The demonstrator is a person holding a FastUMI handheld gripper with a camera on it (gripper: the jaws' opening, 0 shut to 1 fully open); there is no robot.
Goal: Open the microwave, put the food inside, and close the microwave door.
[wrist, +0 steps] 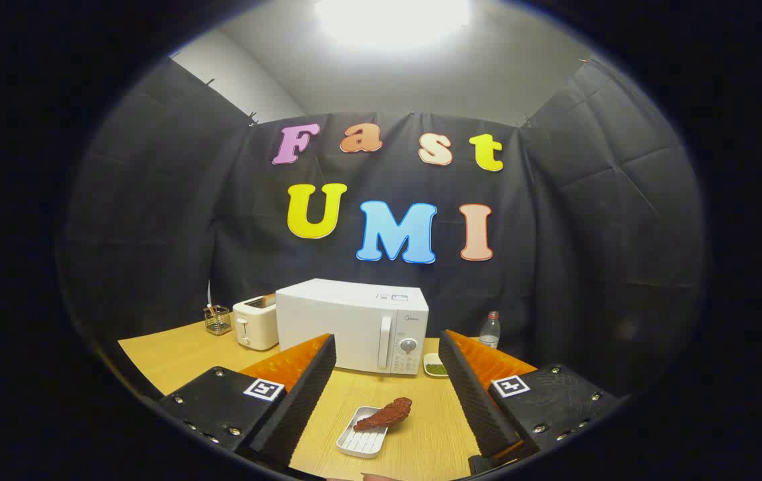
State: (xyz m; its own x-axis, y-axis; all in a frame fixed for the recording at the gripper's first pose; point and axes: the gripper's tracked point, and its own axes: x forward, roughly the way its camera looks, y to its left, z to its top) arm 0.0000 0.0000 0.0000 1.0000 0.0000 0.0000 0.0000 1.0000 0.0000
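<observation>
- The gripper (388, 394) is wide open and holds nothing.
- The microwave (352, 325) sits beyond the fingers on the wooden table (167, 361), and its door is shut.
- I think opening the door comes first. Go for the tall handle (385, 342) by the dial, grab it and pull gently so the microwave does not slide.
- The food (384, 415) is one brown piece. It lies on one white tray (362, 442), down between the fingers.
- I count one microwave, one toaster (255, 323), one wire basket (218, 319), one bottle (490, 330) and one small dish (435, 365).
</observation>
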